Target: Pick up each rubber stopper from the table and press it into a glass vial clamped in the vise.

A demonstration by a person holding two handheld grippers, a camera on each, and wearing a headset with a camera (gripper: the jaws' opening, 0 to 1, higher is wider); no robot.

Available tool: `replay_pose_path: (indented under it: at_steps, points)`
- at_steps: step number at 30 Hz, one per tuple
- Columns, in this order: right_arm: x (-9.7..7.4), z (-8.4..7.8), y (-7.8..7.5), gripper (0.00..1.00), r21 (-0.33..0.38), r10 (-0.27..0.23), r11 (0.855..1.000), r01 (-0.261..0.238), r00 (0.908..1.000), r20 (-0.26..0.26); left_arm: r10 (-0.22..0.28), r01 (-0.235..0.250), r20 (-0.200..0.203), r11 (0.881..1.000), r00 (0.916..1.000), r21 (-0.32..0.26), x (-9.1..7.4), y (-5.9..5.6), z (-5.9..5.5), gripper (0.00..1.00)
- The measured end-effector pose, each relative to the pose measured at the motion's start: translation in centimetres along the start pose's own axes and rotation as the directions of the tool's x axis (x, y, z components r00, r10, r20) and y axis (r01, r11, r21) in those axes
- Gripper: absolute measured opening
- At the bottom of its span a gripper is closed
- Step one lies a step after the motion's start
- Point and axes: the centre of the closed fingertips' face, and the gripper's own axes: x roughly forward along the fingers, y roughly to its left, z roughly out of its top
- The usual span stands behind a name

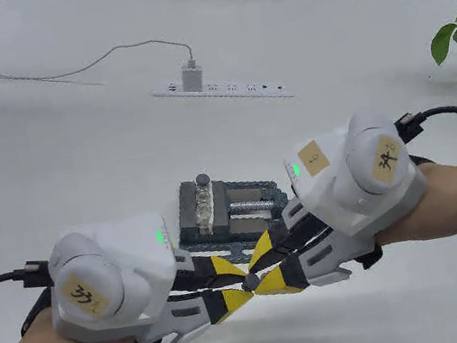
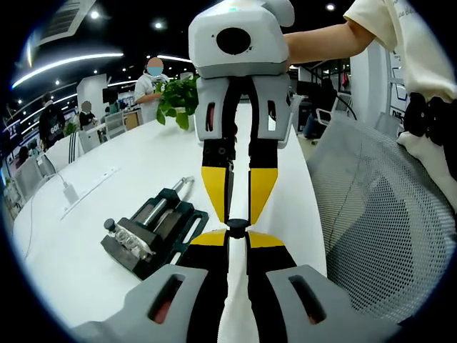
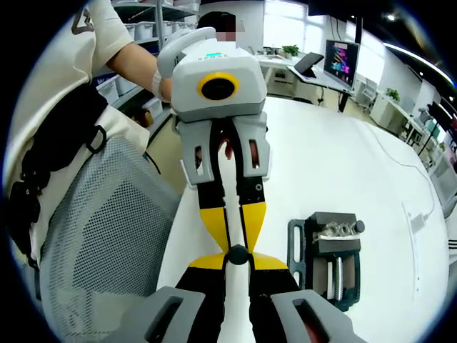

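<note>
Our left gripper (image 1: 234,284) has its jaws drawn narrow on the rubber stopper (image 1: 250,283), just in front of the vise (image 1: 244,212). Our right gripper (image 1: 268,270), equally narrow, pinches the same stopper tip to tip. If one releases unevenly, we judge the stopper could squirt free and roll off, never reaching the glass vials (image 1: 206,205).

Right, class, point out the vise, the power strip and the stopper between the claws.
vise (image 1: 234,218), head view, its body.
power strip (image 1: 233,89), head view, middle of its top.
stopper (image 1: 250,282), head view, its visible side.
</note>
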Motion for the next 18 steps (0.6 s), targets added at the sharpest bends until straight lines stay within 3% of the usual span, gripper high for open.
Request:
replay_pose_path:
  at_steps: [12, 18]
  points:
    - [0.09, -0.15, -0.11, 0.07, 0.002, -0.005, 1.0, 0.005, 0.9999, -0.012, 0.01, -0.01, -0.002, 1.0, 0.9999, -0.008, 0.14, 0.11, -0.12, 0.06]
    - [0.2, -0.28, -0.24, 0.07, 0.002, -0.008, 1.0, 0.008, 0.9999, -0.015, 0.052, -0.052, -0.009, 0.998, 0.9986, -0.035, -0.28, 0.84, -0.52, 0.25]
